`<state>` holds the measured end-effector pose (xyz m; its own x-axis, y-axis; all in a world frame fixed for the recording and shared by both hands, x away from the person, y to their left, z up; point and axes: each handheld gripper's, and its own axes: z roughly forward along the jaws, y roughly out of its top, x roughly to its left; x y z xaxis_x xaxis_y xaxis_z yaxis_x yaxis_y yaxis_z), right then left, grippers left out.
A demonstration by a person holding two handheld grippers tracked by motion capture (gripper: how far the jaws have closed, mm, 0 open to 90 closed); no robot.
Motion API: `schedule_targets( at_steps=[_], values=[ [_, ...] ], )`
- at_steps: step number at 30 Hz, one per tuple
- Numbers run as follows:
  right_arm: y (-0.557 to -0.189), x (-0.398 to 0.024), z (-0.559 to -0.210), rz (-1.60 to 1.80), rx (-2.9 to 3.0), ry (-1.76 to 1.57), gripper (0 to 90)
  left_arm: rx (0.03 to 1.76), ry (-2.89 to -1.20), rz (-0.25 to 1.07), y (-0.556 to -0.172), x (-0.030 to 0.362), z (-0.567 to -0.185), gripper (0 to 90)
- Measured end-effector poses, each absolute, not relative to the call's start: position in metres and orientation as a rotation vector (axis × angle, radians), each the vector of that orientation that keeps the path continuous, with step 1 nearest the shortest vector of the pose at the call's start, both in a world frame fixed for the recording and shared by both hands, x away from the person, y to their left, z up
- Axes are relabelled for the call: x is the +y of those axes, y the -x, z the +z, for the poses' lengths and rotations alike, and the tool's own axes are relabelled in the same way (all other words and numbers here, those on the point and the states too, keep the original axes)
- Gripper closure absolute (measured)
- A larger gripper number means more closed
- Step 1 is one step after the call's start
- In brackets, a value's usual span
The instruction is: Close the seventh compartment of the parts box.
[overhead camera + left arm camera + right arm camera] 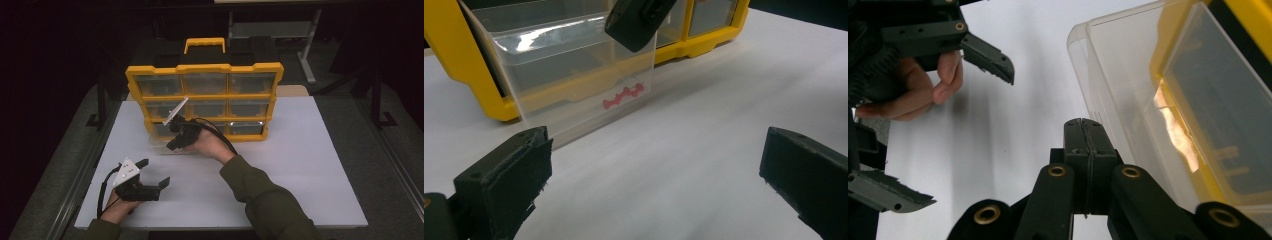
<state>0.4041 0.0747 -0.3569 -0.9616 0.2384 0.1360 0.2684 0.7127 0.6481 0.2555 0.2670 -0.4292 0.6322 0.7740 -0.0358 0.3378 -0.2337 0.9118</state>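
1. Yellow organiser box point(204, 97) stands upright on the white table point(300, 165), towards the far edge. It has a handle on top and three rows of clear drawers.

2. The bottom-left clear drawer point(574, 75) is pulled partway out of the box towards the person. Its front wall stands clear of the yellow frame and its base lies low over the table.

3. A small red part point(623, 96) lies inside the drawer, near the front wall and low down, seen through the clear plastic.

4. Right gripper point(176, 141): jaws pressed together, nothing visible between them. In the right gripper view the closed tips point(1084, 131) sit just beside the pulled-out drawer's outer wall. Whether they touch the plastic I cannot tell.

5. In the left gripper view the right gripper's tip sits over the drawer's front upper edge, right of the drawer's middle and above the red part.

6. Left gripper point(154, 175): jaws wide apart, holding nothing. It is near the front left of the table, well apart from the drawer, and points towards it.

7. Seen along the left gripper's jaws, the drawer lies ahead and to the left, with bare table between the two.

8. The right forearm, in a dark green sleeve point(265, 195), reaches diagonally across the table to the box.
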Motion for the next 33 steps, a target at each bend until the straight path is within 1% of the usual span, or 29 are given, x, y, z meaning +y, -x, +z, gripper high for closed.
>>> schedule_targets(
  at_steps=[33],
  values=[
    [-0.429, 0.068, -0.363, -1.196, -2.916, 0.674, 89.5, 0.9, -1.833, 0.537, -0.255, 0.268, -0.429, 0.0]
  ],
)
